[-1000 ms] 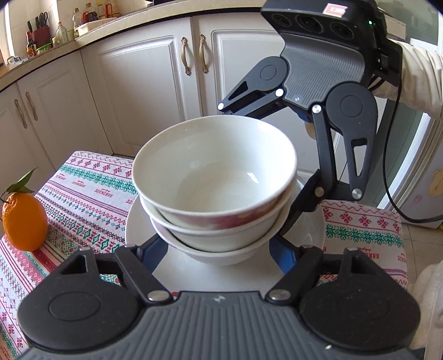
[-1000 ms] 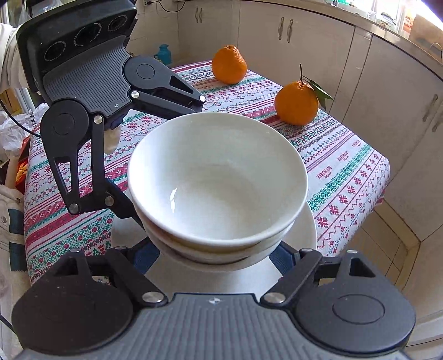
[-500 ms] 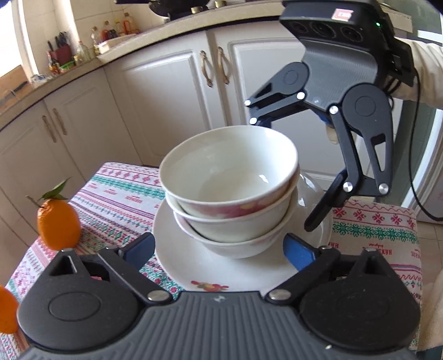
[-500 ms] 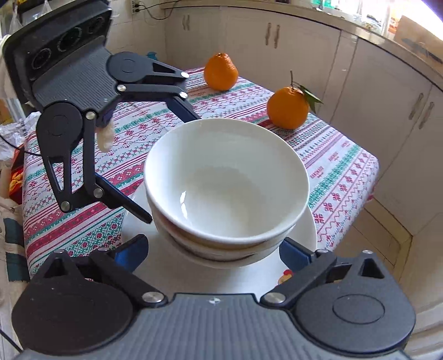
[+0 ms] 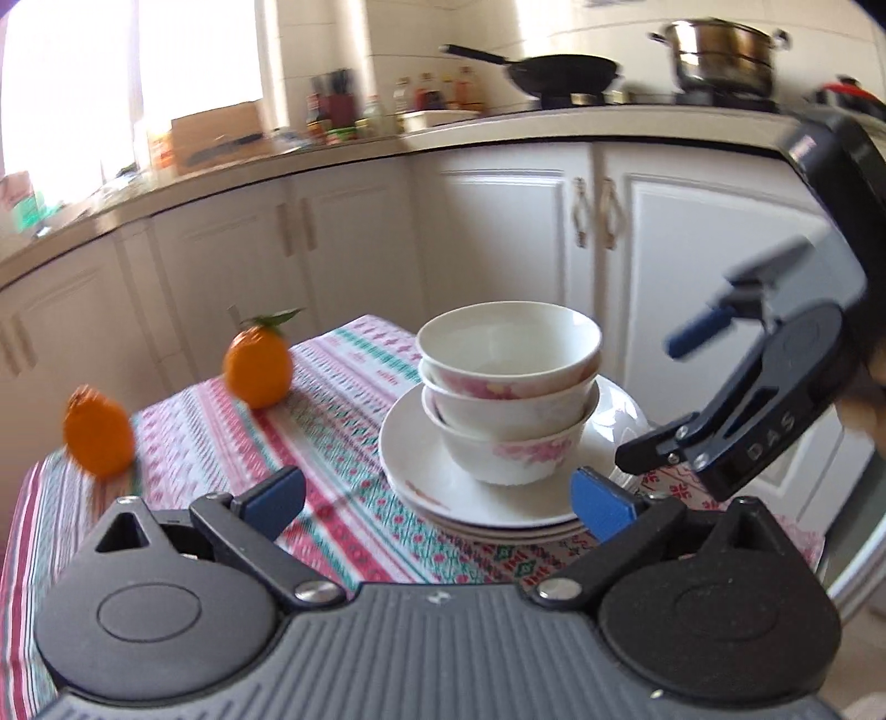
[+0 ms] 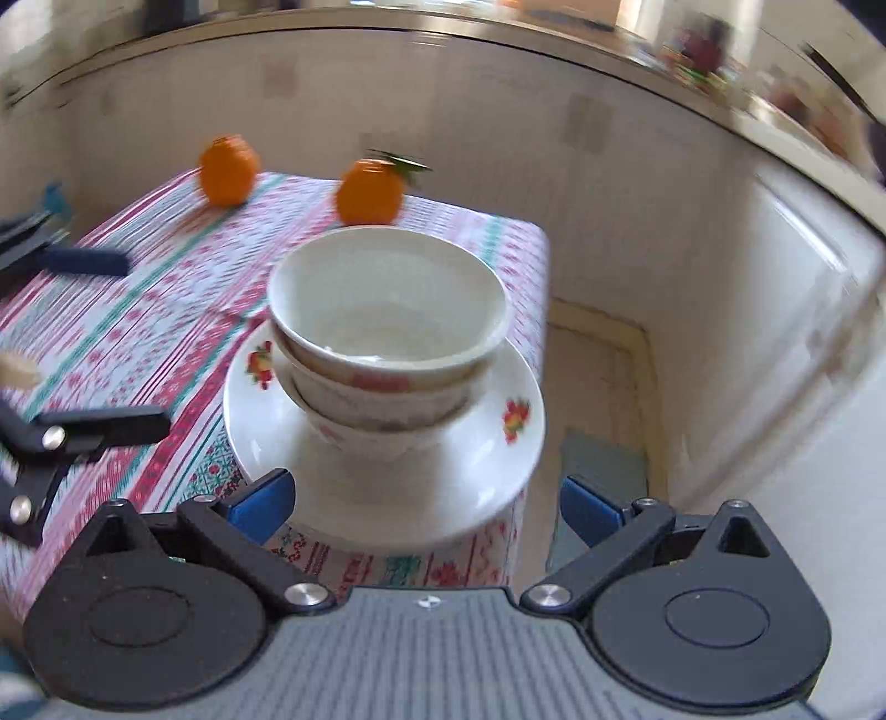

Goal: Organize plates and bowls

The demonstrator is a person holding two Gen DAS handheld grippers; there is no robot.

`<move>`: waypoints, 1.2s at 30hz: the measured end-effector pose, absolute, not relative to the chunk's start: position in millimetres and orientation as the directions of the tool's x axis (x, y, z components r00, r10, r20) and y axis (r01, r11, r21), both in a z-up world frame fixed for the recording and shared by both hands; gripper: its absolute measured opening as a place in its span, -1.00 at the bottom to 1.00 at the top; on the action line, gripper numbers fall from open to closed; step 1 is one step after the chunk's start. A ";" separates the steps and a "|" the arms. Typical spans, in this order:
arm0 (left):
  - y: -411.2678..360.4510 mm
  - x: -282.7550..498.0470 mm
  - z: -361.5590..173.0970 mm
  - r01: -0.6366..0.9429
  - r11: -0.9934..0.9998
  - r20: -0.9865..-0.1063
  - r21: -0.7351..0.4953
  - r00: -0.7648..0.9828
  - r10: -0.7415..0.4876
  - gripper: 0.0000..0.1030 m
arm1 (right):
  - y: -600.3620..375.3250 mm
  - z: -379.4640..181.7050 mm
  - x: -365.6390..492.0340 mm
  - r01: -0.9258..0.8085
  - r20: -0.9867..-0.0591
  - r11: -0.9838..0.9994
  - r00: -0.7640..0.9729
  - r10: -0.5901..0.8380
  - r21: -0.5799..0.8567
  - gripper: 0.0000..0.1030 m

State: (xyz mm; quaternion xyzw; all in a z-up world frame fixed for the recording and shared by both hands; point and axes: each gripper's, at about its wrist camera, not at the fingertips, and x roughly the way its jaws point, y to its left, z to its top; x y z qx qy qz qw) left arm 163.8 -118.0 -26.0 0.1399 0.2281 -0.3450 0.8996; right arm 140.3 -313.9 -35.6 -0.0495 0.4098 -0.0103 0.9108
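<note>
Three white floral bowls [image 5: 506,387] sit nested on a stack of white plates [image 5: 437,487] on the patterned tablecloth; the bowls [image 6: 387,327] and the top plate [image 6: 498,459] also show in the right wrist view, near the table's corner. My left gripper [image 5: 437,501] is open and empty, back from the stack. My right gripper [image 6: 426,501] is open and empty, also back from it. The right gripper shows at the right of the left wrist view [image 5: 664,399], the left gripper at the left edge of the right wrist view [image 6: 111,343].
Two oranges [image 5: 257,365] [image 5: 99,432] lie on the tablecloth [image 5: 332,443] left of the stack. White kitchen cabinets [image 5: 498,232] stand behind the table. A wok [image 5: 559,72] and a steel pot [image 5: 720,50] sit on the counter. The plates reach the table's edge [image 6: 531,332].
Both grippers have pulled back and away from the bowl stack, which stays on the plates. Both views have swung and are blurred from motion.
</note>
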 end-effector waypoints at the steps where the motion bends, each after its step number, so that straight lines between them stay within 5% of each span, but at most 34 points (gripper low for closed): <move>1: -114.0 159.9 -24.5 0.656 0.752 -0.516 0.064 0.667 -0.538 0.97 | -311.9 -37.2 135.3 0.032 -0.748 0.996 0.659 -0.080 -0.078 1.00; 9: -96.6 143.4 -13.7 0.453 0.891 -0.587 0.015 0.726 -0.358 0.97 | -282.0 -27.6 85.0 0.243 -0.704 0.969 0.681 -0.202 -0.043 1.00; 21: -81.0 101.1 20.0 0.391 0.920 -0.522 0.015 0.788 -0.326 0.97 | -254.0 15.8 43.4 0.271 -0.568 0.959 0.778 -0.266 -0.078 1.00; 36: -80.5 95.6 23.4 0.345 0.938 -0.527 0.040 0.805 -0.273 0.97 | -248.1 19.6 38.8 0.285 -0.543 0.956 0.793 -0.278 -0.074 1.00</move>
